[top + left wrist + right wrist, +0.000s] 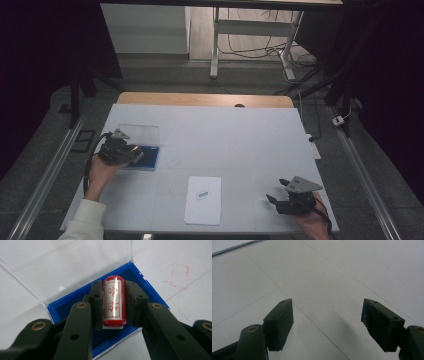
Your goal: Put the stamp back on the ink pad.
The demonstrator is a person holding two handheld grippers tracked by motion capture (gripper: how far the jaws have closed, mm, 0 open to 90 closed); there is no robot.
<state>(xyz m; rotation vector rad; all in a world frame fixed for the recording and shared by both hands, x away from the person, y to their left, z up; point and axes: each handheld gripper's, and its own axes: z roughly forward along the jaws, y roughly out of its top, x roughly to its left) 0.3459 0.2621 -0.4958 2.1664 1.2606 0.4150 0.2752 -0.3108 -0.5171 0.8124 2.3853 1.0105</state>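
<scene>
High view: white bench (240, 135) seen from above, w/ a person's forearms entering from the bottom edge. Left tongs (131, 155), held in the left hand (102, 172), sit over a blue case (147, 159) on the bench's left side. Clear lid (140, 134) of the case lies flat, folded open just beyond the tongs. Right tongs (276, 192), held in the right hand (312, 225), rest near the bench's front right corner, well apart from the left pair. White sheet of paper (203, 200) w/ a small printed label lies between the two tongs, nearer the front edge.

Left gripper view: left tongs (114, 303) are closed on a red stamp (114, 301), a short cylinder w/ a white label bearing red characters. Both pads (98, 302) press against the stamp's sides. Stamp is held lengthwise along the tongs, over the blue case's (136, 275) lined interior; can't tell if it touches the lining. Clear lid (70, 267) spreads out beyond the tips. Faint red marks (178, 275) show on the bench to the right of the tongs.

Right gripper view: right tongs (327, 322) are spread wide w/ nothing between them. Bare white bench (332, 277) w/ thin straight lines lies ahead of and beneath the tips.
</scene>
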